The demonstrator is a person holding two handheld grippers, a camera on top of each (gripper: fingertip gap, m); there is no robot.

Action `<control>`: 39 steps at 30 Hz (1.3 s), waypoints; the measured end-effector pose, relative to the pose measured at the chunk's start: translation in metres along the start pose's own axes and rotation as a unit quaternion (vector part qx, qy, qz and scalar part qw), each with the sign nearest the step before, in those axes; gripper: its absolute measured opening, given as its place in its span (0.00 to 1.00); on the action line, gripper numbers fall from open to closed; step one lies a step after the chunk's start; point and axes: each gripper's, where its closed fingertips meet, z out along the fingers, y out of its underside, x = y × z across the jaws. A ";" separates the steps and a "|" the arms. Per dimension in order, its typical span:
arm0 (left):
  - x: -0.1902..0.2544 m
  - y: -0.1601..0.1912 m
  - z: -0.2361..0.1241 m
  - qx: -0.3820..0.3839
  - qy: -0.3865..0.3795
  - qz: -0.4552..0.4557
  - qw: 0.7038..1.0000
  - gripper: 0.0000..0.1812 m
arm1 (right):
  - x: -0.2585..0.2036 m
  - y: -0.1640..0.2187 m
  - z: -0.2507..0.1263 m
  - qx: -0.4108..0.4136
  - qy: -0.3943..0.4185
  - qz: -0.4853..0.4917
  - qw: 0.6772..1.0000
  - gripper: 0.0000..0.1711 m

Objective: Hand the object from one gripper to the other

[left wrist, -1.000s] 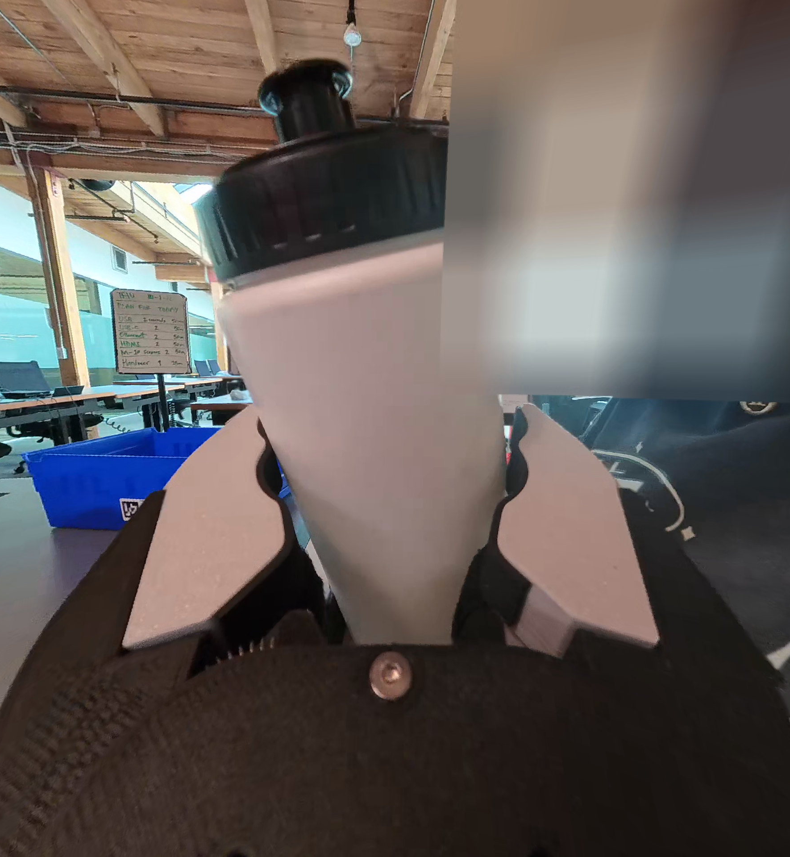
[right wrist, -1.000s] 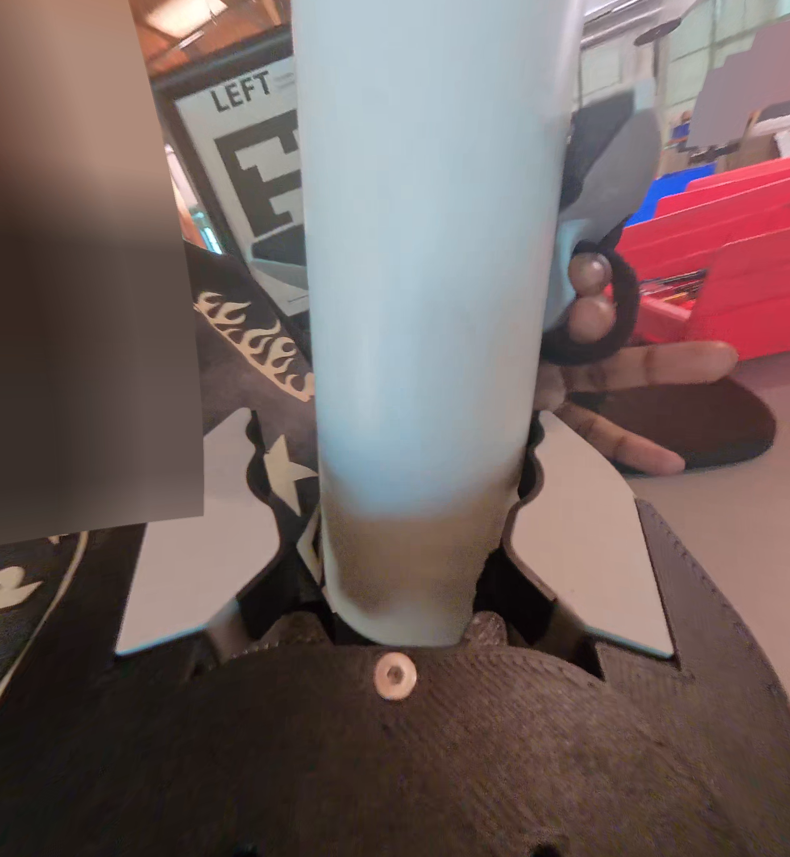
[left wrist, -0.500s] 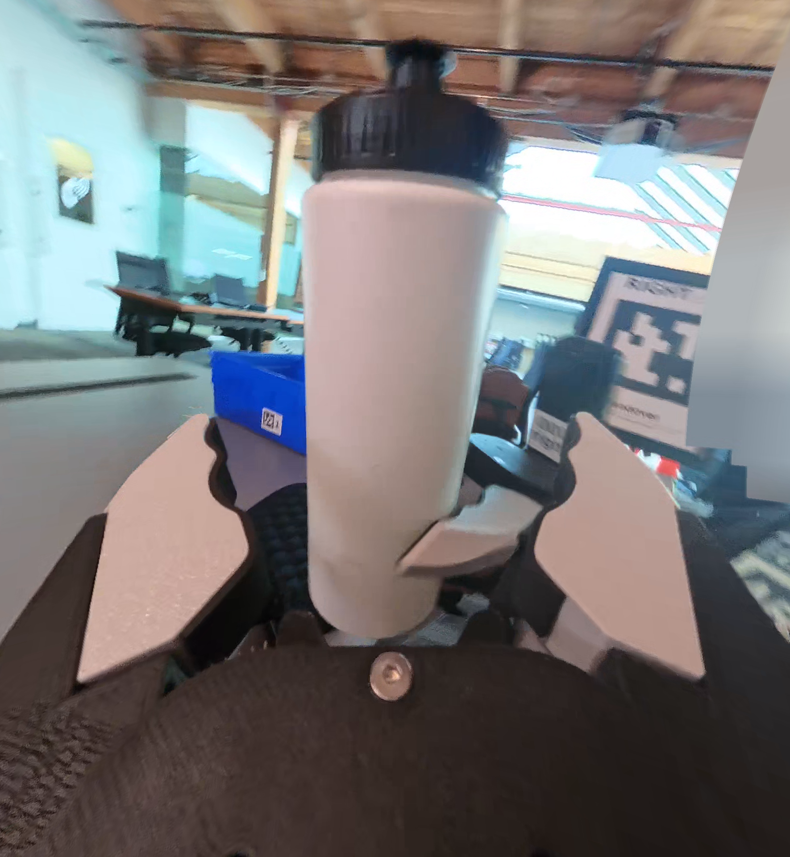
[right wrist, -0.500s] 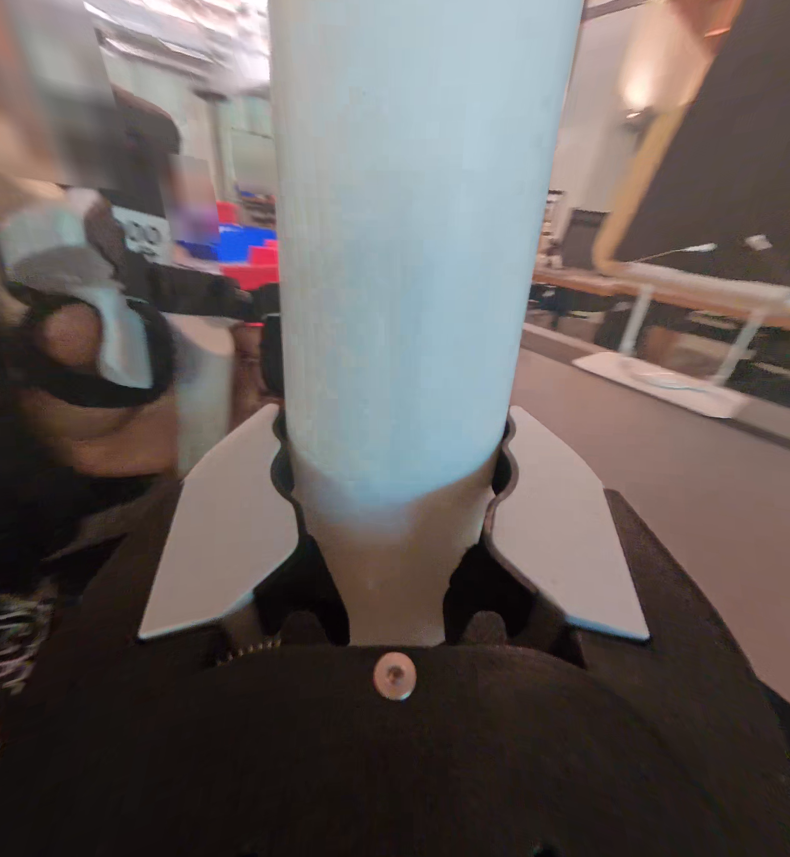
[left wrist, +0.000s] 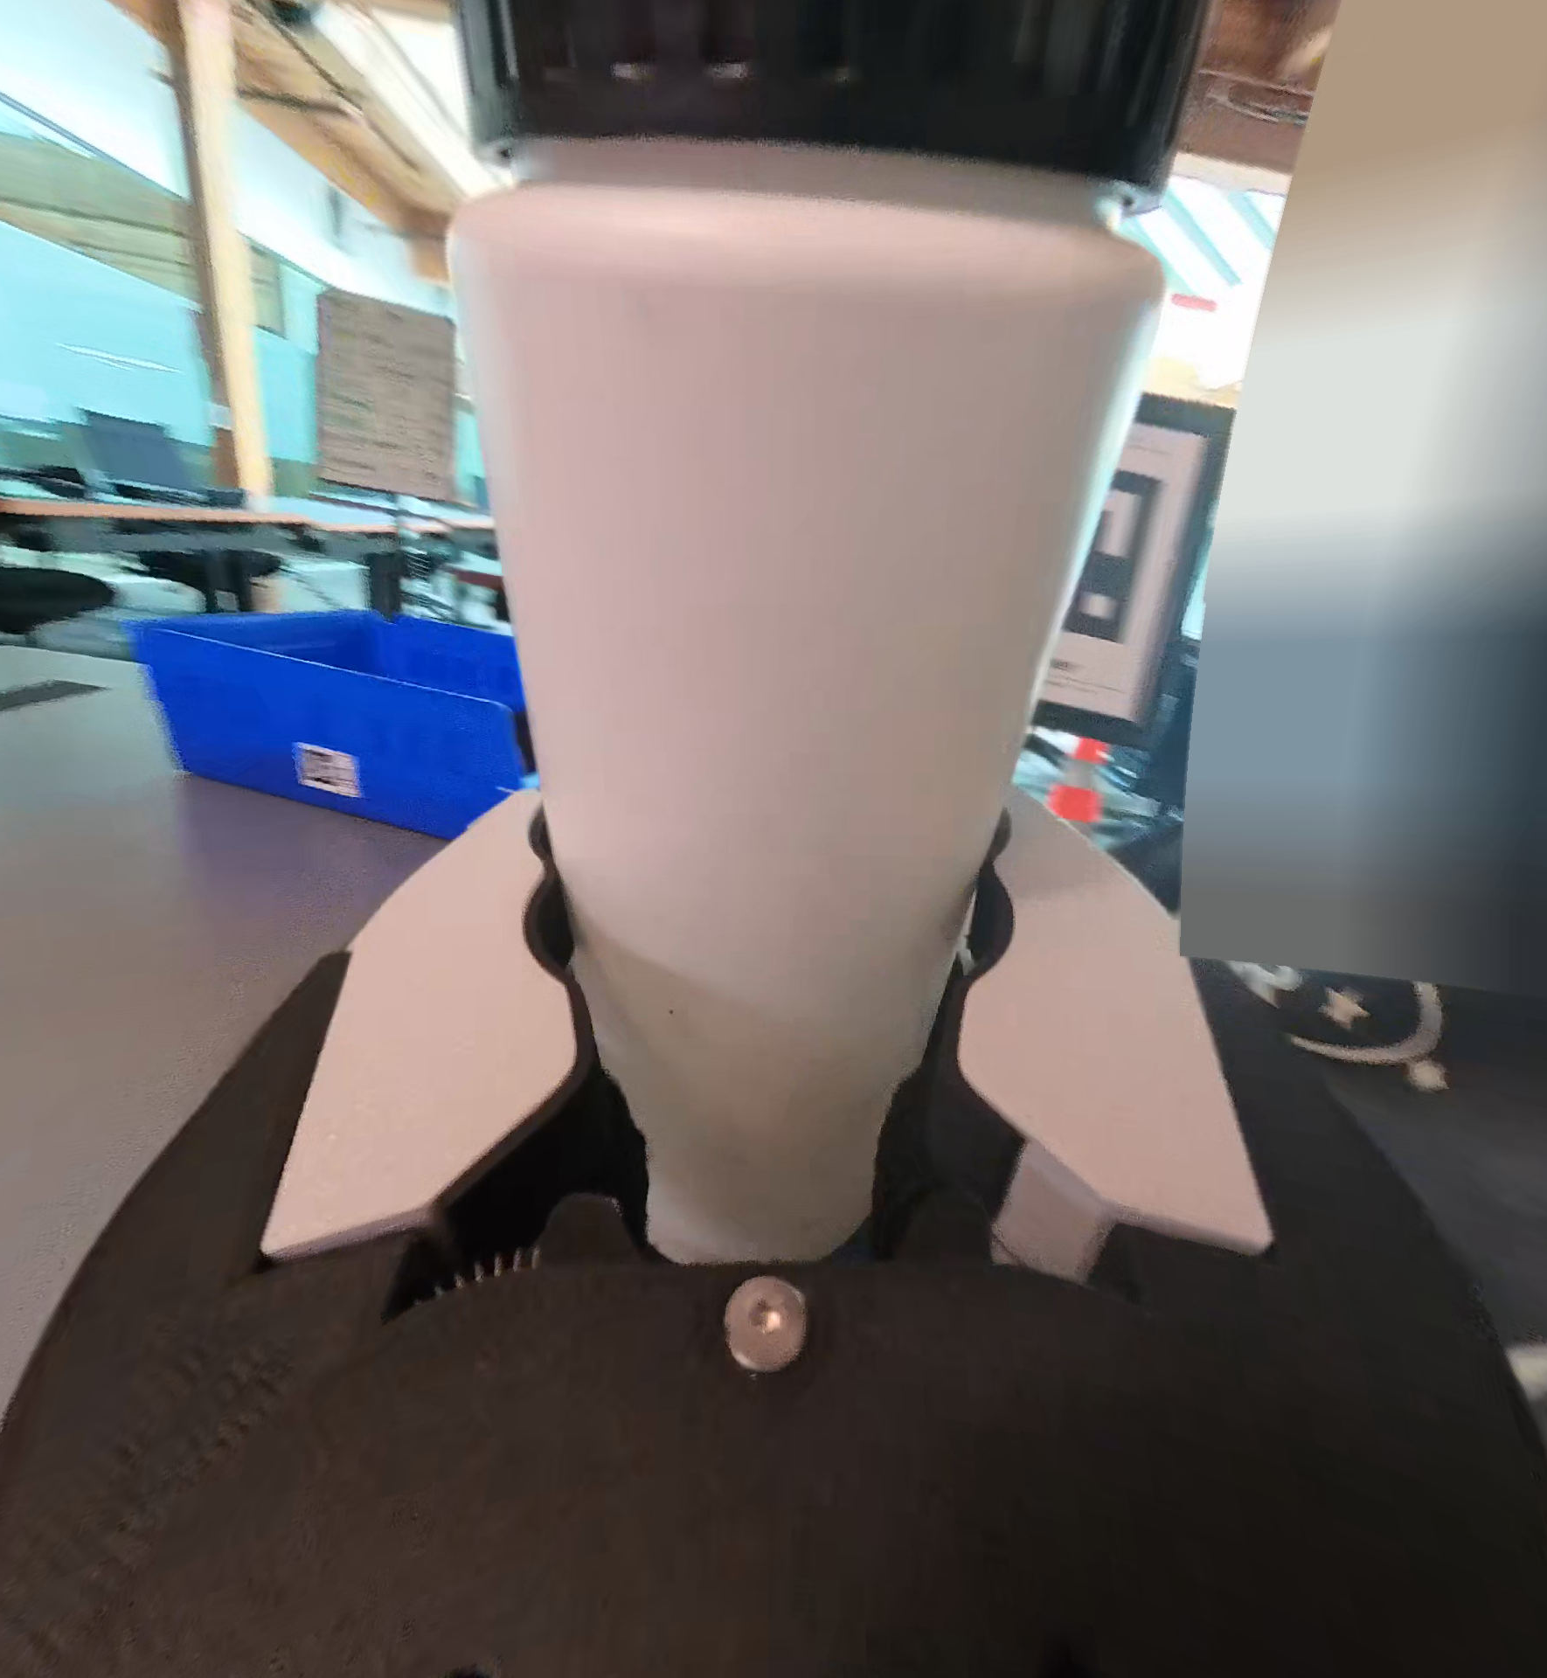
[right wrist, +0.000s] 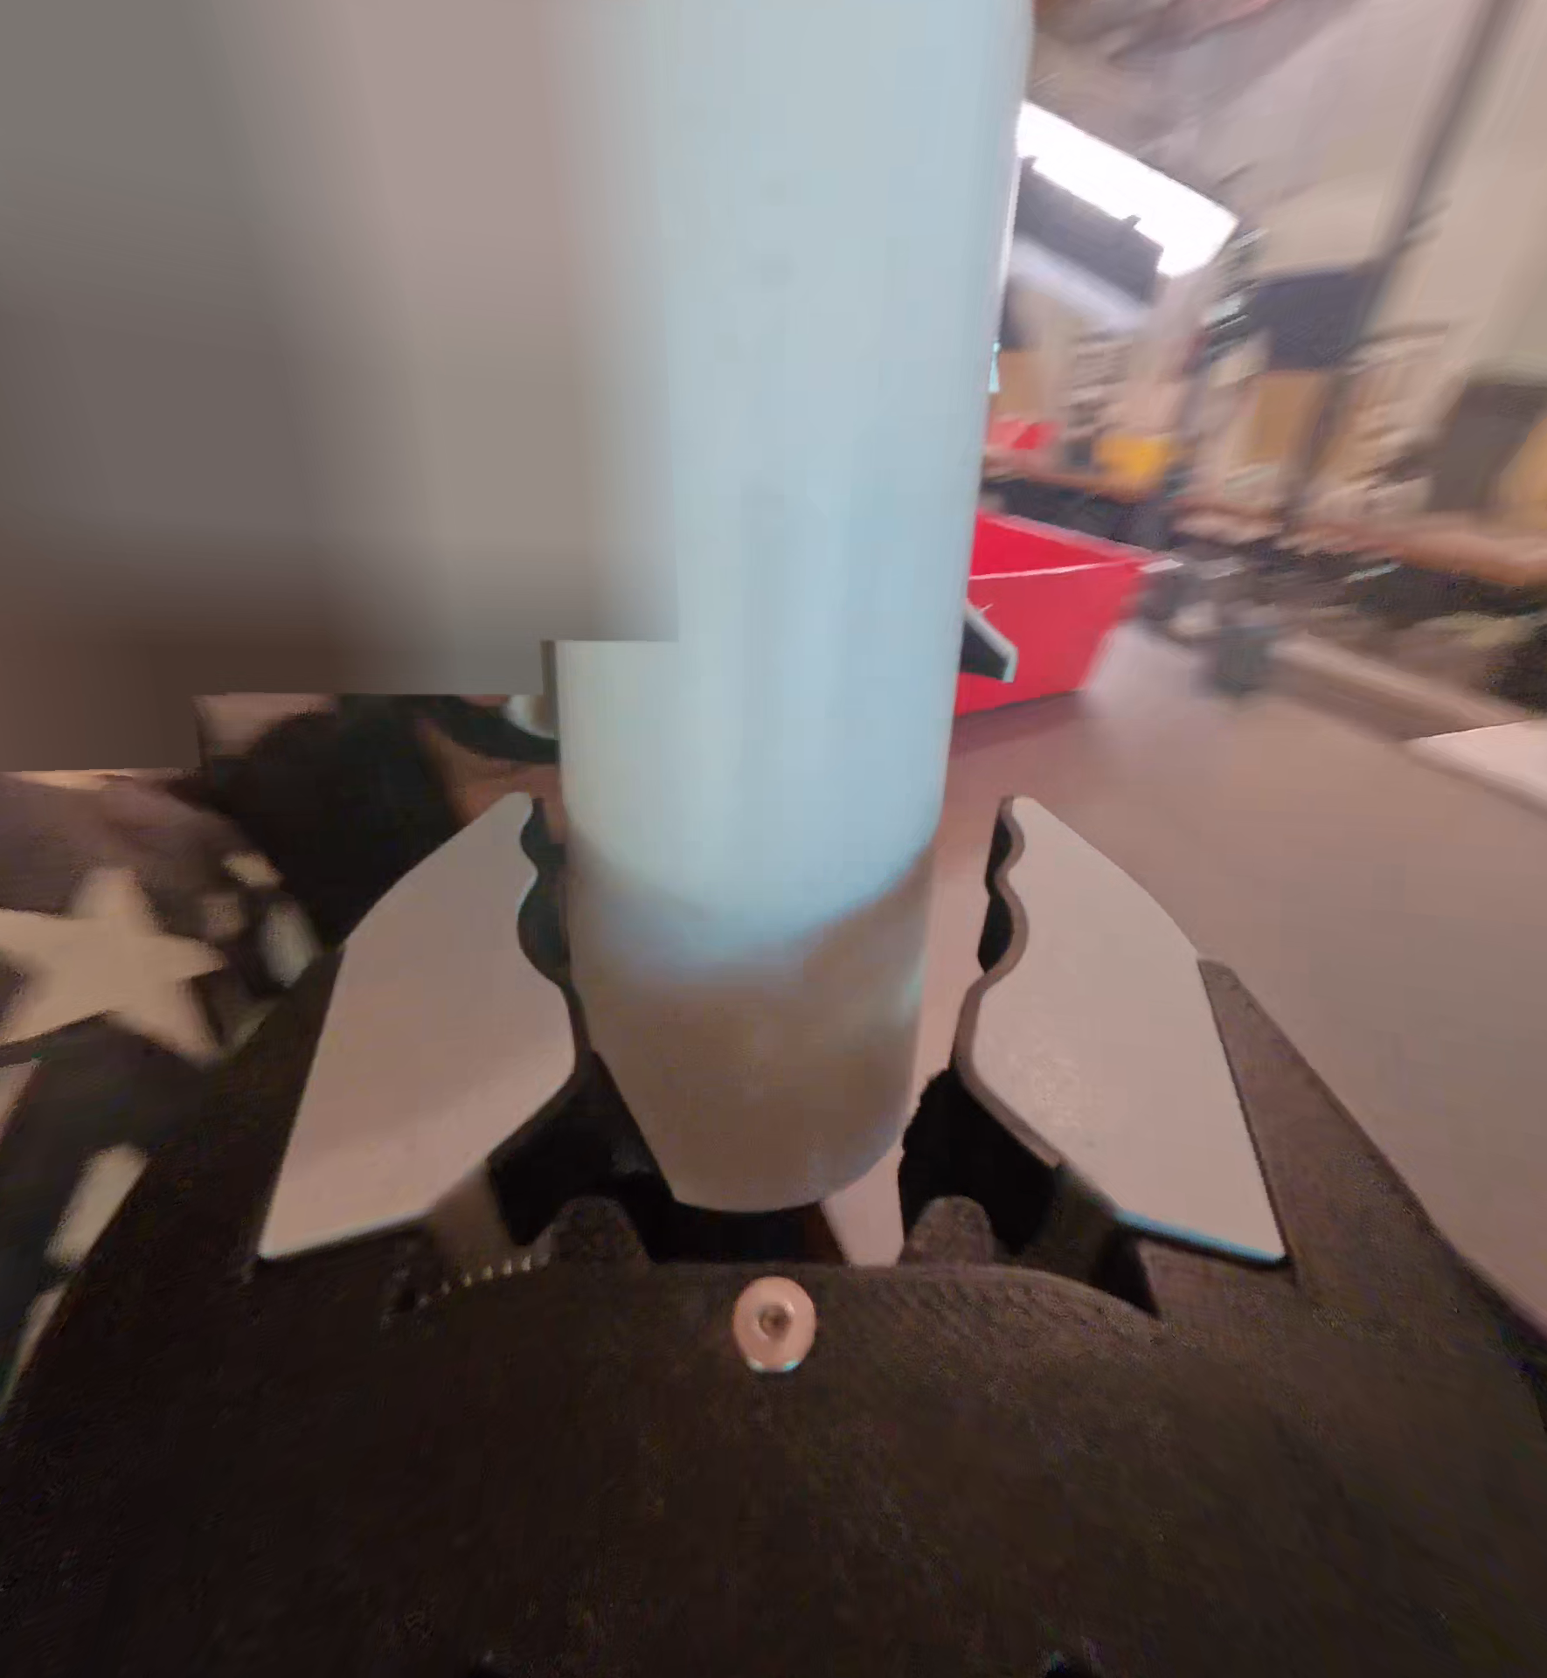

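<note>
The left tongs (left wrist: 770, 917) pinch the white bottle (left wrist: 788, 581) low on its body; the right tongs (right wrist: 765, 917) stand spread around it, right side clear. It looks light, smooth, slippery; grip the straight wall.

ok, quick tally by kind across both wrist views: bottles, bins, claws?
white bottle: 1
blue bin: 1
red bin: 1
claws: 2, left claw and right claw
Total: 5
</note>
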 end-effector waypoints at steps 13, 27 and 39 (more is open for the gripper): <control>0.030 0.015 0.008 -0.024 0.104 -0.045 0.993 0.47 | -0.045 0.007 0.001 0.025 -0.237 0.151 0.959 0.51; -0.026 0.007 0.014 0.023 -0.180 0.068 0.981 0.53 | 0.036 0.019 0.004 -0.064 0.167 -0.027 0.984 0.51; 0.010 0.007 -0.007 0.004 0.009 0.032 0.999 0.47 | -0.008 0.015 0.002 -0.025 -0.070 0.061 0.995 0.61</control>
